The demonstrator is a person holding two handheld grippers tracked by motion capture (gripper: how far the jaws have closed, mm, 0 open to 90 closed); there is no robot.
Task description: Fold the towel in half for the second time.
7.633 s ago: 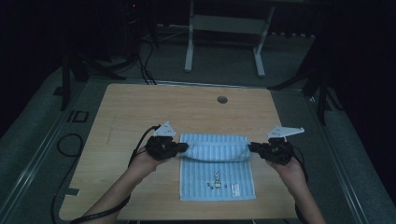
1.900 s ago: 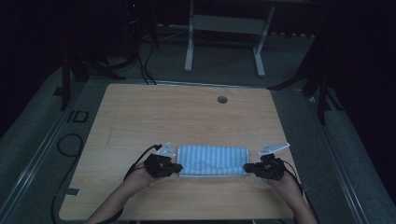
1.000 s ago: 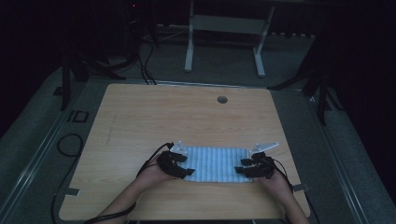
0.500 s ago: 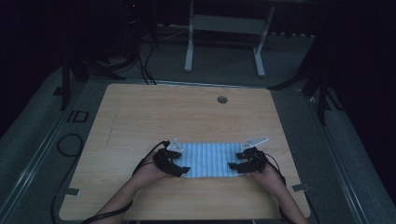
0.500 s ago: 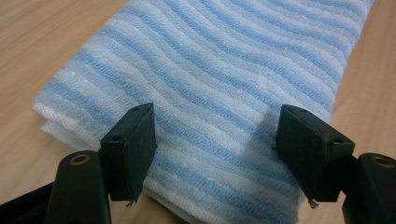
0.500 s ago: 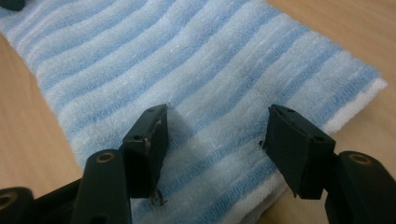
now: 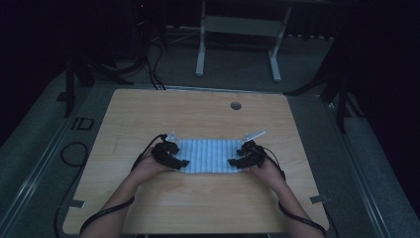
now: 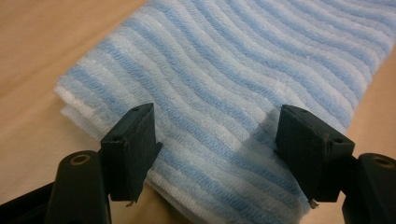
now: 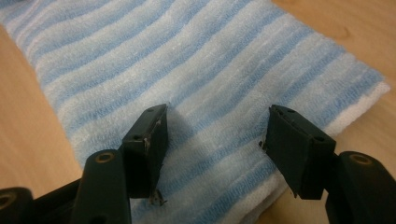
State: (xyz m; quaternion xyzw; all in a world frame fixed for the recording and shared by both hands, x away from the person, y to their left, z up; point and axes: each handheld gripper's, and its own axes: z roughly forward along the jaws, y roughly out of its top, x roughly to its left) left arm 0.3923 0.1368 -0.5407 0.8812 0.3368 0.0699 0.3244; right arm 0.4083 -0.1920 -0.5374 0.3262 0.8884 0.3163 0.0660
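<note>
High view: a folded blue-and-white striped towel [image 7: 208,155] lies on the desk [image 7: 198,114] near the person's edge, its long axis running left to right. The left gripper [image 7: 177,162] sits at the towel's left end, the right gripper [image 7: 235,161] at its right end, each about equally near, both angled inward. No container is on the desk.

Left gripper view: the jaws stand wide, having just been opening, with the towel [image 8: 243,84] lying under and ahead of them, its folded layers stacked at the near edge; the pads press nothing.

Right gripper view: the jaws likewise stand wide after opening, astride the towel's [image 9: 196,70] end, gripping nothing.
</note>
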